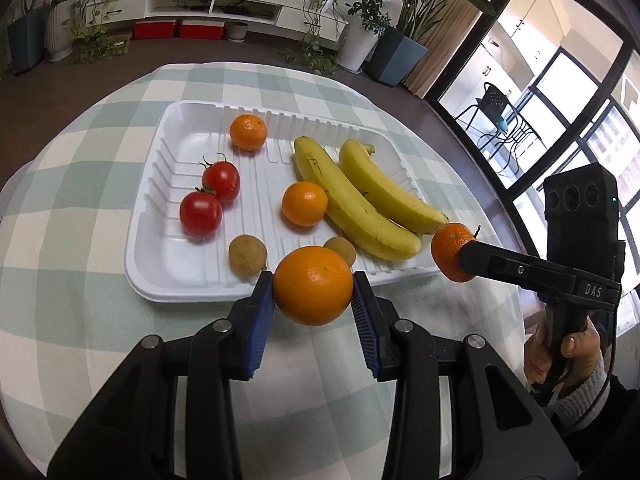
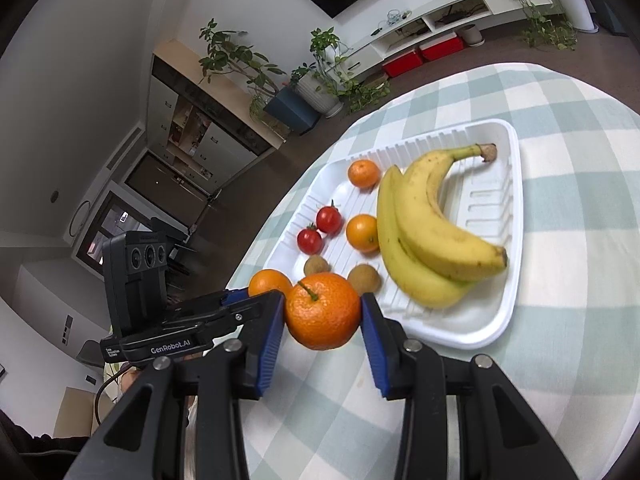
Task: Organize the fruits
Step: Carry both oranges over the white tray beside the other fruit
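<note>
A white foam tray (image 1: 192, 128) (image 2: 472, 328) lies on the checked tablecloth. It holds two bananas (image 1: 360, 200) (image 2: 432, 216), two tomatoes (image 1: 201, 213) (image 2: 329, 219), two small oranges (image 1: 305, 204) (image 2: 363, 233) and two small brown fruits (image 1: 247, 255) (image 2: 363, 278). My left gripper (image 1: 313, 286) is shut on an orange (image 1: 313, 285) just above the tray's near edge; it also shows in the right wrist view (image 2: 269, 283). My right gripper (image 2: 322, 312) is shut on a stemmed orange (image 2: 322, 311) (image 1: 450, 252) beside the tray's near right corner.
The round table's cloth (image 1: 80, 280) drops off at the edges. Behind it stand potted plants (image 1: 362, 36), a white TV shelf (image 1: 208, 8) and red boxes (image 1: 178, 29). Glass doors (image 1: 560, 120) are at the right.
</note>
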Demonstrator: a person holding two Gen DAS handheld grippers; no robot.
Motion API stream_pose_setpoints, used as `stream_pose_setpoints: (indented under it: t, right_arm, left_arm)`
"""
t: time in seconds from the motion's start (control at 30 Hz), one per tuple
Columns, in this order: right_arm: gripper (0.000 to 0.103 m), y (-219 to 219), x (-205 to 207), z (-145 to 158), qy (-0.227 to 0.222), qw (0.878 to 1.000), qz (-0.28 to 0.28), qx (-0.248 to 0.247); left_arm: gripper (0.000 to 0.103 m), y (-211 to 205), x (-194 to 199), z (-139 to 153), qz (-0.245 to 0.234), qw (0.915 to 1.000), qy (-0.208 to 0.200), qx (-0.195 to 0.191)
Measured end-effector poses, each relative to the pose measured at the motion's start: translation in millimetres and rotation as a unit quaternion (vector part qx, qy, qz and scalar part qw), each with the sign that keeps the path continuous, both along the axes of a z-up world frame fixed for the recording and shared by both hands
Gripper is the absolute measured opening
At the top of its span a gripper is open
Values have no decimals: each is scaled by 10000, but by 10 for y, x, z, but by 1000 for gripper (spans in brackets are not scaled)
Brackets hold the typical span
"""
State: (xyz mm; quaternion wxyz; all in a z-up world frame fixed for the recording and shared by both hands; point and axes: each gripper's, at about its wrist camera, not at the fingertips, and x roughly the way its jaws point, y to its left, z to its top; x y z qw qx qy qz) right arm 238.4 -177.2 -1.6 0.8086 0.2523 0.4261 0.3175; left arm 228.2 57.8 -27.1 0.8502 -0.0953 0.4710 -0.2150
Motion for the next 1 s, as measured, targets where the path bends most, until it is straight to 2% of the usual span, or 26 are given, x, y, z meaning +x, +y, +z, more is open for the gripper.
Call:
stream_pose_setpoints:
  t: [0.67,1.0]
  right_arm:
    - [42,331,784,-7,-88,9995,45,-291]
    - [43,486,961,-98,-163,9972,14,-732]
  left_arm:
    - [36,-52,621,-61,46,9997,-44,250]
    - [37,-74,744,-156,129,9988,-65,460]
